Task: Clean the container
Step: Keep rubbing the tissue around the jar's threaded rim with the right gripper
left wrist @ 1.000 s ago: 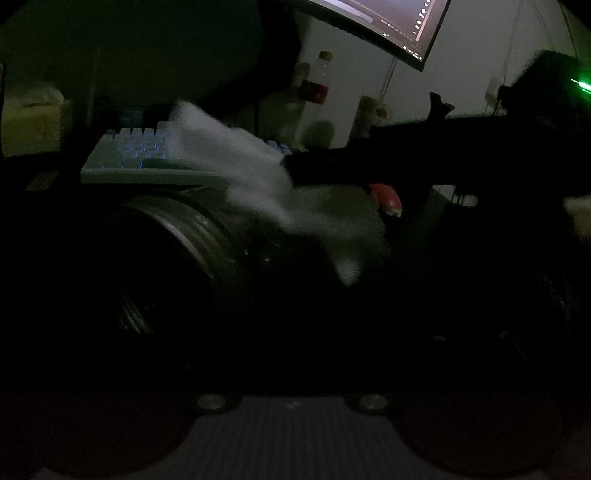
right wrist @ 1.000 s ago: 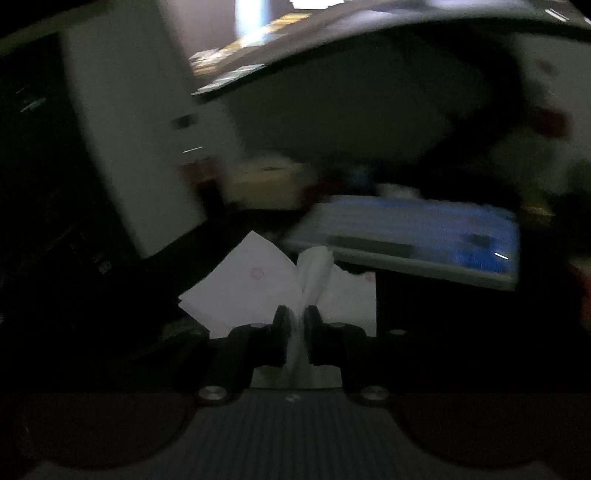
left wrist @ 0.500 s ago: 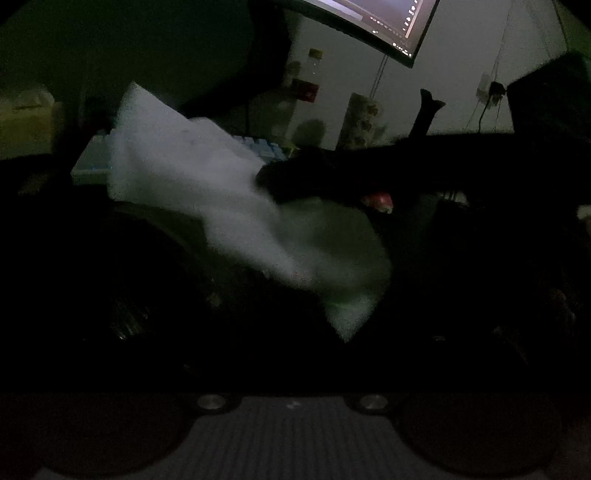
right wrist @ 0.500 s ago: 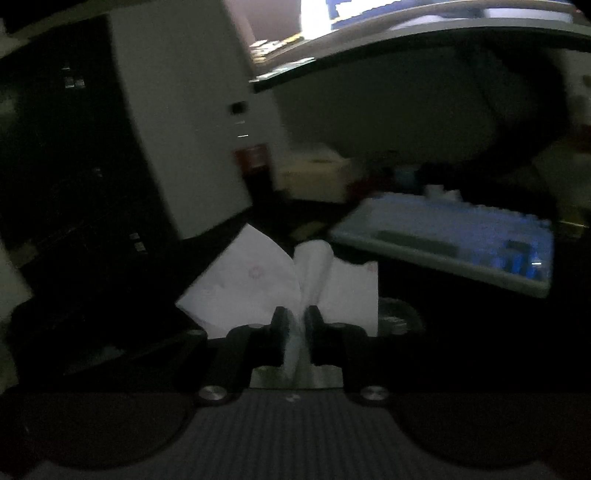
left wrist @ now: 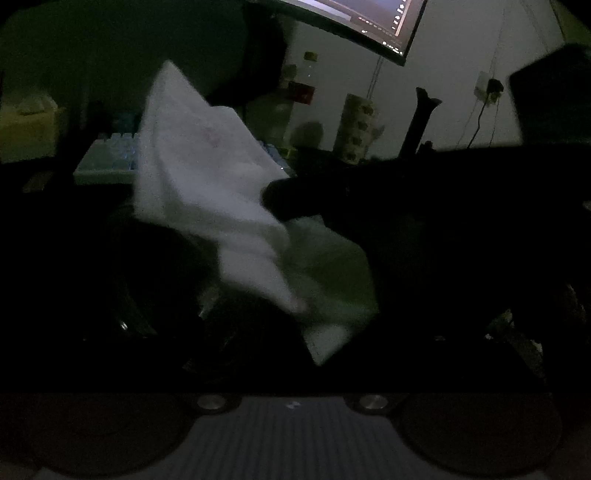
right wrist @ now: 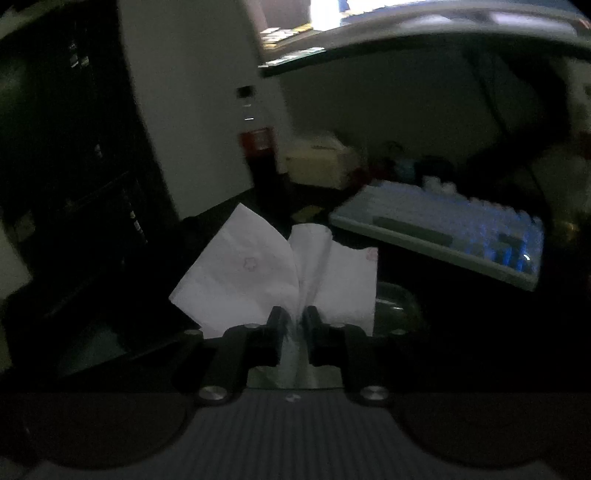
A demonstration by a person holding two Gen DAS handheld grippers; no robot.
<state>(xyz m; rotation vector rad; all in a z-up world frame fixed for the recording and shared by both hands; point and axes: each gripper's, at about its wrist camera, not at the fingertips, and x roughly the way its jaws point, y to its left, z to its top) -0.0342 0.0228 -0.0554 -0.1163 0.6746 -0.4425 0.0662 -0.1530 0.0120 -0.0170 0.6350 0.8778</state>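
Note:
The scene is very dark. My right gripper (right wrist: 294, 321) is shut on a white tissue (right wrist: 258, 269) that fans out ahead of its fingers. In the left wrist view the same tissue (left wrist: 207, 192) hangs from the right gripper's dark arm (left wrist: 369, 192) over a dark round container (left wrist: 159, 295). The container fills the view close in front of the left gripper; only its rim glints. The left gripper's fingers are lost in the dark. In the right wrist view a curved clear edge (right wrist: 395, 299) shows just behind the tissue.
A backlit keyboard (right wrist: 443, 229) lies on the desk behind, also in the left wrist view (left wrist: 107, 162). A monitor (left wrist: 362, 26) hangs above. A bottle with a red label (left wrist: 301, 92), a patterned cup (left wrist: 356, 129) and a beige box (right wrist: 317, 162) stand at the back.
The right gripper has lifted the tissue higher above the container and spread it wider in the left wrist view. The right wrist view has swung left across the desk.

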